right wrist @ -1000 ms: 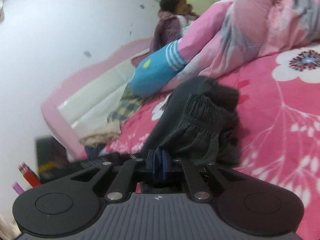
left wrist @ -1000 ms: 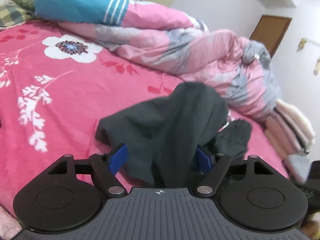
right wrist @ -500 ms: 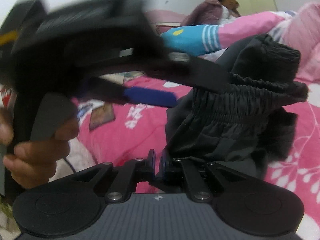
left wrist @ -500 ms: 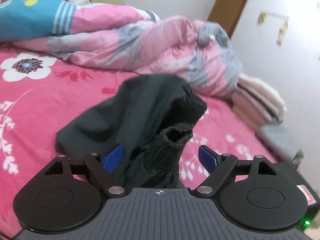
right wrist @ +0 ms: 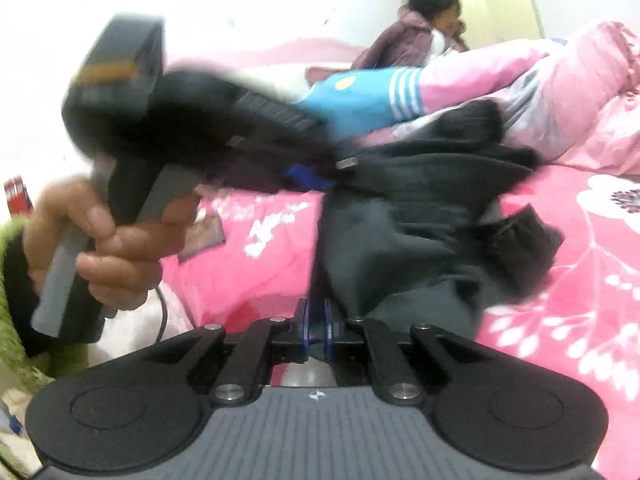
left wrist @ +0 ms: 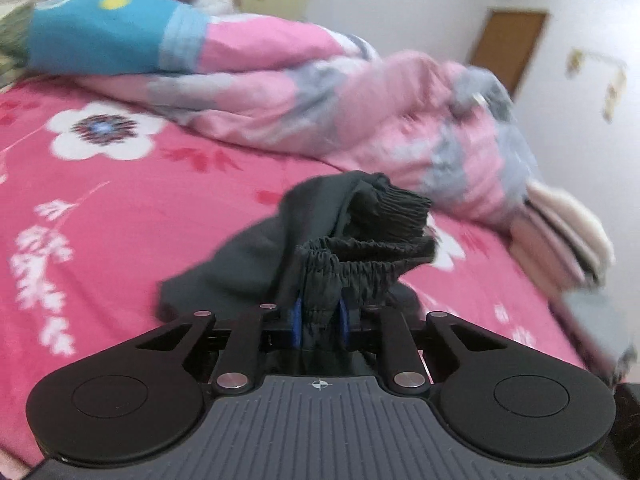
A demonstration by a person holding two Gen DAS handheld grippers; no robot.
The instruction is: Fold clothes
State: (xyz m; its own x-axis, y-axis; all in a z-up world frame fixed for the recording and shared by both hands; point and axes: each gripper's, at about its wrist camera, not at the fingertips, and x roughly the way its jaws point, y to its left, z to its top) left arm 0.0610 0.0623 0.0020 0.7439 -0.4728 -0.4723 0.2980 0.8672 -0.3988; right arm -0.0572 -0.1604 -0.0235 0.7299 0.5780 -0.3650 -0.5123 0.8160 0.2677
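Note:
Dark grey shorts (left wrist: pixel 352 240) with a gathered elastic waistband lie bunched on the pink flowered bedsheet (left wrist: pixel 120 208). My left gripper (left wrist: pixel 319 322) is shut on the waistband, its blue pads pinching the cloth. In the right wrist view the same shorts (right wrist: pixel 420 224) hang in a crumpled heap, and my right gripper (right wrist: pixel 316 330) is shut on a lower edge of them. The left gripper's body (right wrist: pixel 168 120), blurred and held by a hand (right wrist: pixel 96 236), shows at the left of that view with a blue pad against the cloth.
A rumpled pink and grey quilt (left wrist: pixel 360 112) with a blue striped cushion (left wrist: pixel 100 36) lies along the far side of the bed. Folded cream clothes (left wrist: pixel 560 236) are stacked at the right. A person (right wrist: pixel 424 32) sits at the head of the bed. A brown door (left wrist: pixel 508 44) stands behind.
My left gripper, open around the shorts half a second ago, has shut on the waistband. The right gripper has stayed shut on the cloth while the garment shifted.

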